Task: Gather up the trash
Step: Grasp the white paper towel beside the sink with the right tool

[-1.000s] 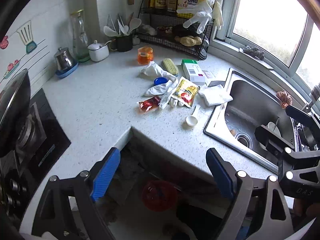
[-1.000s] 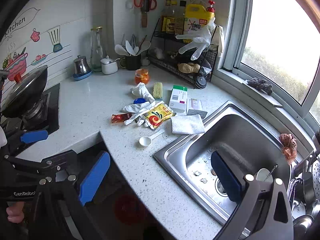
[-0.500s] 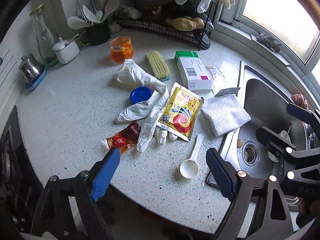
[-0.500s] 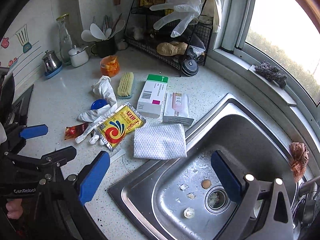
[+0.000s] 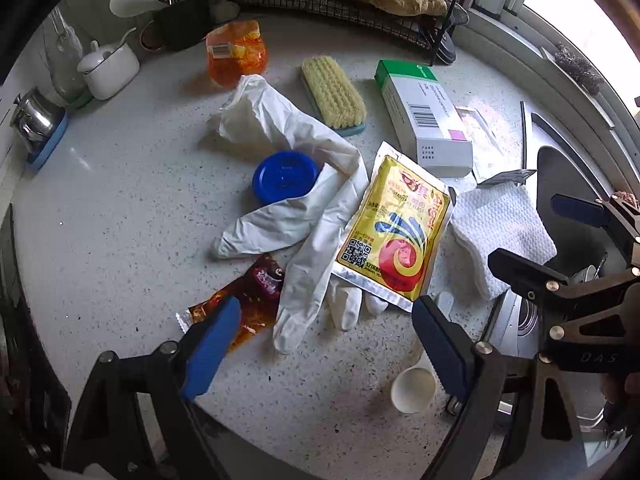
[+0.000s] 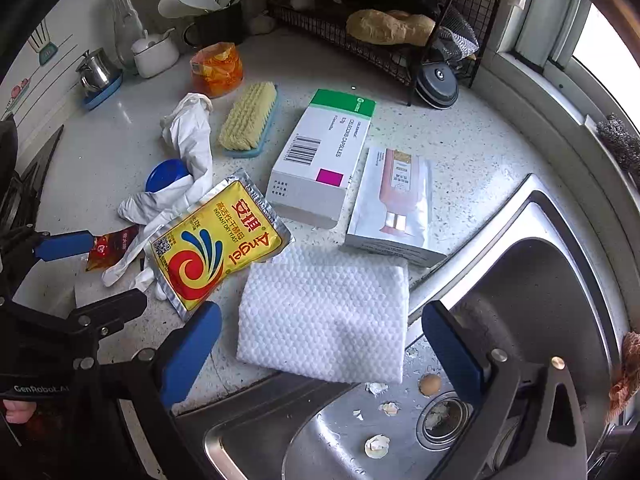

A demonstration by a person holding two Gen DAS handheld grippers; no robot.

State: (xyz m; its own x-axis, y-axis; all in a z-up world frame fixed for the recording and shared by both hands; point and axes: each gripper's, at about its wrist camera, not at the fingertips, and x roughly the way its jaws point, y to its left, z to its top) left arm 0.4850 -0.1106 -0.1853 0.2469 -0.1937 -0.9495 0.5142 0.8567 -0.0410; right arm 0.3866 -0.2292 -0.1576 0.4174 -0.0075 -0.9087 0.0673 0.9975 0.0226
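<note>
Countertop (image 5: 100, 208), speckled white, trash piled mid-counter. Going left to right:

Far left, steel pot (image 5: 34, 120) on a blue coaster, white sugar bowl (image 5: 108, 68) beside it, dark cup of utensils (image 5: 182, 20) behind.

Orange bag (image 5: 236, 52) at the back, just left of a yellow scrub brush (image 5: 334, 98).

White rubber gloves (image 5: 304, 216) sprawl across the centre, draped partly over a blue lid (image 5: 280, 174). Red sauce packet (image 5: 248, 300) lies at the gloves' lower left, touching them.

Left gripper (image 5: 320, 340) hangs over the packet and glove fingertips, jaws wide apart, nothing between the pads. Its left finger overlaps the packet in view; contact can't be confirmed.

Yellow yeast pouch (image 5: 394, 232) lies on top of the gloves, lower corner by the left gripper's right finger. White scoop (image 5: 414, 390) sits below that finger near the counter edge.

White-and-green box (image 6: 324, 160) behind the pouch, flat. Pink-printed sachet box (image 6: 394, 200) just right of it.

Folded white cloth (image 6: 324, 316) lies at the sink rim, touching the pouch's corner.

Right gripper (image 6: 320, 348) hovers over the cloth, jaws spread wide, straddling it, not clamped.

Sink (image 6: 560, 280) far right, eggshell bits (image 6: 376, 446) near the drain. Wire rack (image 6: 400, 32) at the back.
</note>
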